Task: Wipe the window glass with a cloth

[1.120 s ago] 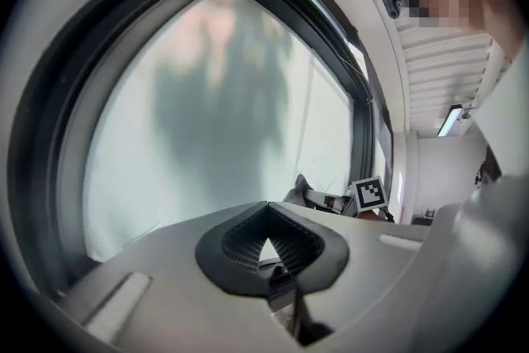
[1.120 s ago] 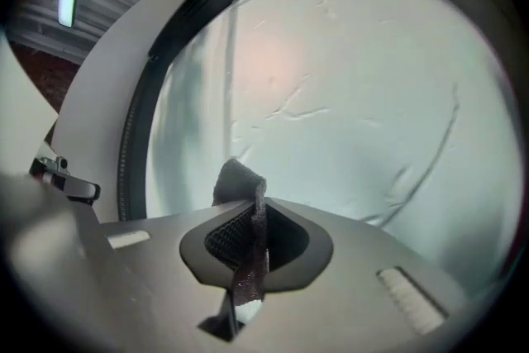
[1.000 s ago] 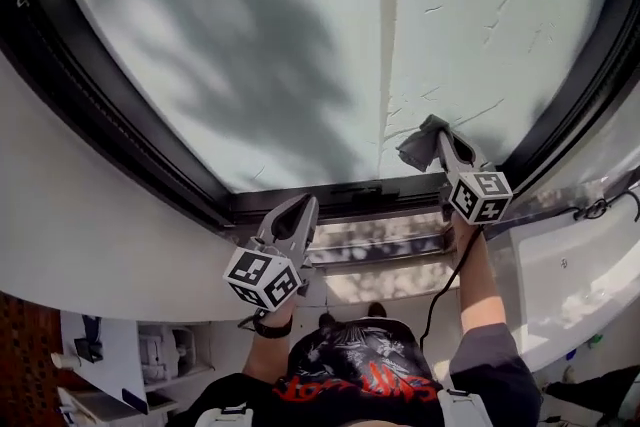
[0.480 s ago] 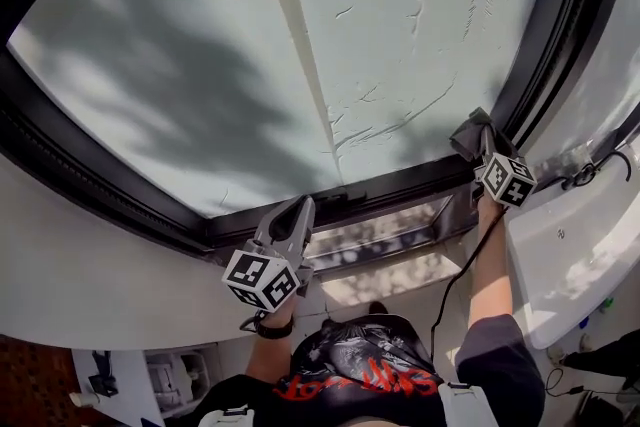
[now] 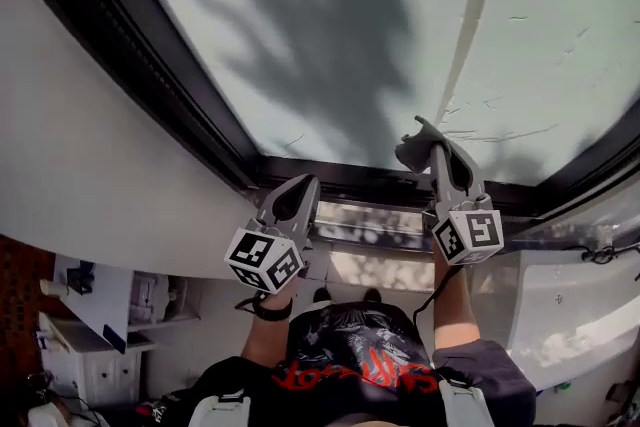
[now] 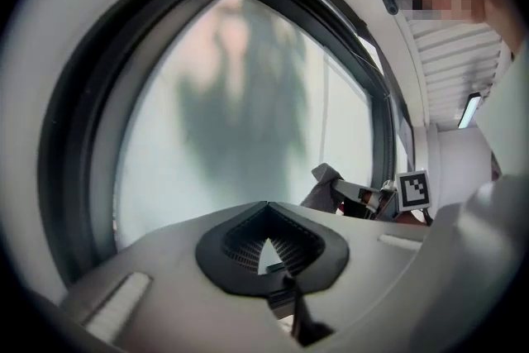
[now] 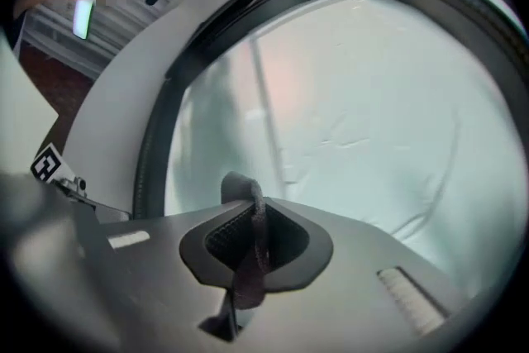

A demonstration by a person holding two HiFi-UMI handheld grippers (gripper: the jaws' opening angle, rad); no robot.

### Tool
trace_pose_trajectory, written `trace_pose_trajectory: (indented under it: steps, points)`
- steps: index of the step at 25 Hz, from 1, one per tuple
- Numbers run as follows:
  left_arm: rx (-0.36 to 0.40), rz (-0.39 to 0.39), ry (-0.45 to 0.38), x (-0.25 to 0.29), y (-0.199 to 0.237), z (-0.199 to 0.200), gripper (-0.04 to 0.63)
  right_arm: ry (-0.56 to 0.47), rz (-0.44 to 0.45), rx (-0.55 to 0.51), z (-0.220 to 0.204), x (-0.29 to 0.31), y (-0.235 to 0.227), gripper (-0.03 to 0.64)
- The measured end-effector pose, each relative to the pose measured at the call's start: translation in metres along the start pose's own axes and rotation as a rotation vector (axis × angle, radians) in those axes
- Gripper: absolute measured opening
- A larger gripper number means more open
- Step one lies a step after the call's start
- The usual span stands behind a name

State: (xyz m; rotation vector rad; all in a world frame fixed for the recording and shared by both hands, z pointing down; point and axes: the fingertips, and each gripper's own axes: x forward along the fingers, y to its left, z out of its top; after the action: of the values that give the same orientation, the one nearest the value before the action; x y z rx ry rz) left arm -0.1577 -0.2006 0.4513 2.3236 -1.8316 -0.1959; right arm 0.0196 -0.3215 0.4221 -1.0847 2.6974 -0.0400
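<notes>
Across the far side of the scene, the window glass (image 5: 330, 35) takes up most of what you see. It is a pale, cloudy pane with a dark leafy shadow on its left half, a light upright strip right of centre, and thin streaks on the right. It is rigid and smooth, and I judge it breakable, so spread your pressure and don't jab at it. The dark window frame (image 5: 160, 85) runs around the pane, and its bottom rail lies just far of both tools.

Your right gripper (image 5: 437, 153) reaches out to the low part of the pane, just above that rail and right of centre. Its jaws are clamped on the grey cloth (image 5: 410, 151). The right gripper view shows a dark band of fabric pinched between the pads, with one fold poking out past the tips and a tail hanging back toward you. No view shows clearly whether the wad is actually pressing on the glass.

Your left gripper (image 5: 306, 187) sits nearer and to the left, level with the rail and clear of the pane. Its jaws are closed with nothing between them.

The cloth looks light, thin and limp. It should crumple rather than hold a shape, and it will probably slip over the glass easily. Your hold through a bunched fold suits it, as long as enough fabric stays beyond the tips that soft cloth meets the pane and not the hard jaw ends. If the tail drags, take more of it into the grip.
</notes>
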Motion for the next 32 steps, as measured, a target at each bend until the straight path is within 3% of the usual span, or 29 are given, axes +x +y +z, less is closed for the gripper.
trace_pose_trajectory:
  steps: [3, 9, 13, 15, 18, 21, 27, 32]
  points:
    - [-0.009, 0.12, -0.031, -0.037, 0.039, 0.002, 0.003, 0.028, 0.157, -0.054, -0.036, 0.051, 0.08, 0.018]
    - [0.039, 0.357, -0.063, -0.113, 0.097, -0.037, 0.003, 0.073, 0.307, -0.011, -0.15, 0.116, 0.197, 0.018]
    - [0.045, 0.4, -0.057, -0.145, 0.108, -0.074, 0.003, 0.112, 0.329, -0.034, -0.213, 0.126, 0.234, 0.018]
    - [0.028, 0.398, -0.056, -0.147, 0.114, -0.067, 0.003, 0.136, 0.325, -0.058, -0.214, 0.136, 0.235, 0.018]
    - [-0.015, 0.366, -0.068, -0.133, 0.129, -0.022, 0.003, 0.165, 0.289, -0.093, -0.18, 0.157, 0.224, 0.018]
    - [-0.024, 0.289, -0.068, -0.101, 0.128, -0.008, 0.003, 0.168, 0.203, -0.099, -0.169, 0.151, 0.184, 0.018]
    - [-0.044, 0.05, -0.023, -0.023, 0.071, -0.005, 0.003, 0.133, -0.046, -0.162, -0.117, 0.084, 0.063, 0.018]
    - [-0.04, -0.121, 0.03, 0.026, 0.011, -0.017, 0.003, 0.124, -0.285, -0.147, -0.094, 0.007, -0.047, 0.018]
